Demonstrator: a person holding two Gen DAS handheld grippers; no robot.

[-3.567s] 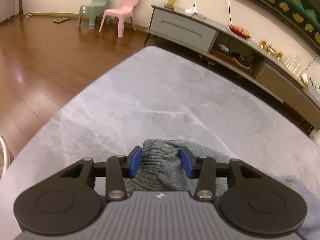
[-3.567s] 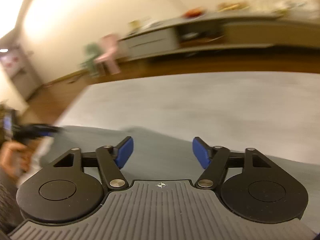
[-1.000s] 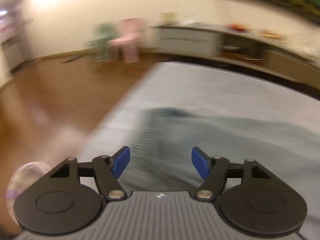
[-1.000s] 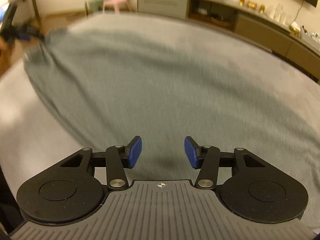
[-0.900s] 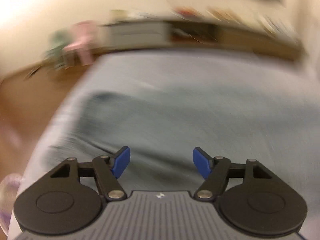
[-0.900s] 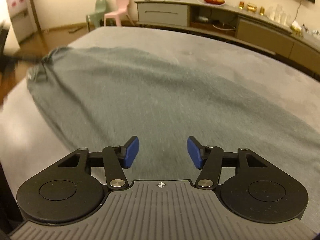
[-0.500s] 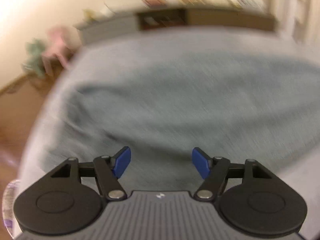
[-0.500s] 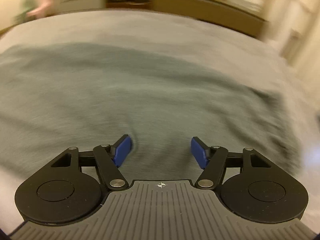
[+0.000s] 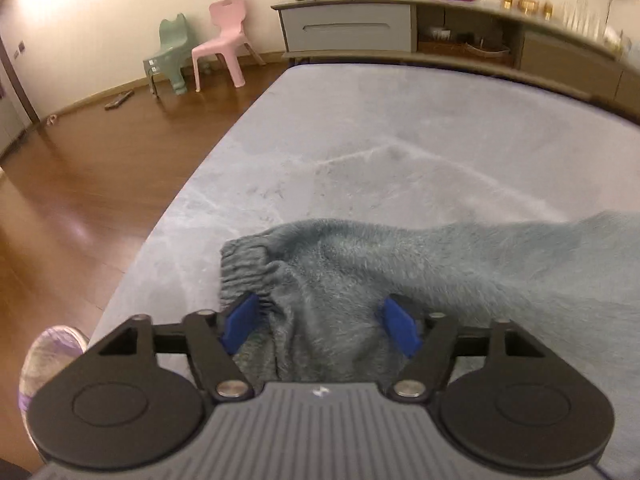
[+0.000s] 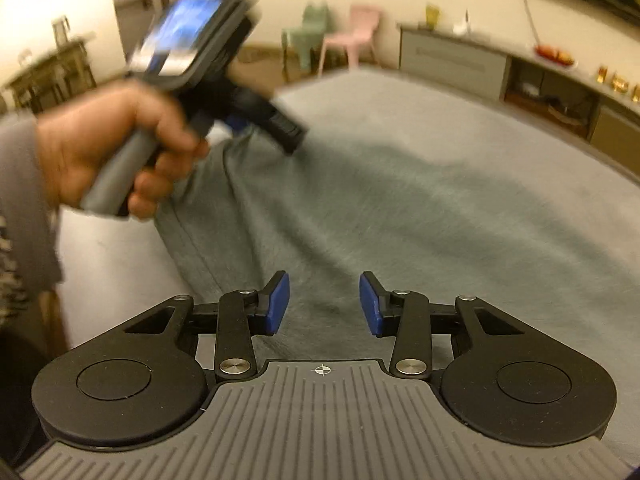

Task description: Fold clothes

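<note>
A grey-green fleecy garment [image 9: 440, 264] lies spread on the grey marble table [image 9: 400, 140]. Its ribbed elastic end [image 9: 244, 264] sits at the table's left side. My left gripper [image 9: 320, 322] points down at that end. Its jaws are opening, with bunched cloth between the blue pads and no visible squeeze. The right wrist view shows the garment [image 10: 400, 200] running away to the right. My right gripper [image 10: 325, 304] hovers over its near hem. These jaws are closing, still with a gap between them and the cloth lying flat below. A hand [image 10: 120, 148] holds the left gripper's handle at the upper left.
The table's left edge drops to a brown wooden floor [image 9: 80, 180]. A pink chair [image 9: 224, 36] and a green chair [image 9: 170, 52] stand by the far wall. A long grey sideboard [image 9: 348, 28] runs behind the table. A slippered foot [image 9: 44, 360] shows at the lower left.
Both views swung quickly. The left one settled on the garment's ribbed end with its jaws wider. The right jaws drew closer, and that view now faces the hand with the left gripper.
</note>
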